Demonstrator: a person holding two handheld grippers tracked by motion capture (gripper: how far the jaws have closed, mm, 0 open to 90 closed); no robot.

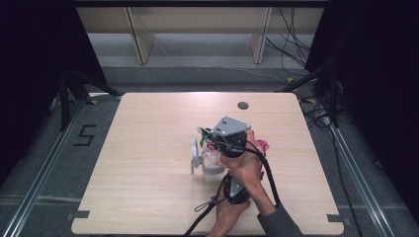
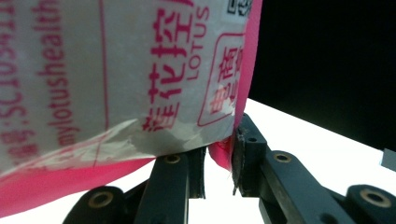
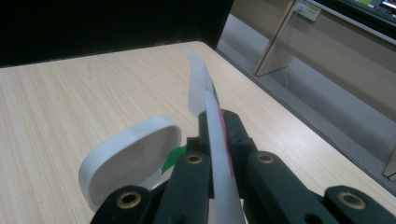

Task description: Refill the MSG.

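Pinching a glossy pink-and-white packet point(image 2: 140, 79), both tools grip thin film.

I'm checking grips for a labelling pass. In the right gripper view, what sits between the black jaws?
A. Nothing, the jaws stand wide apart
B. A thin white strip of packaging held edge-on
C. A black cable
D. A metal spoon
B: the right gripper has its jaws closed on a thin white packaging strip that rises edge-on above the wooden table.
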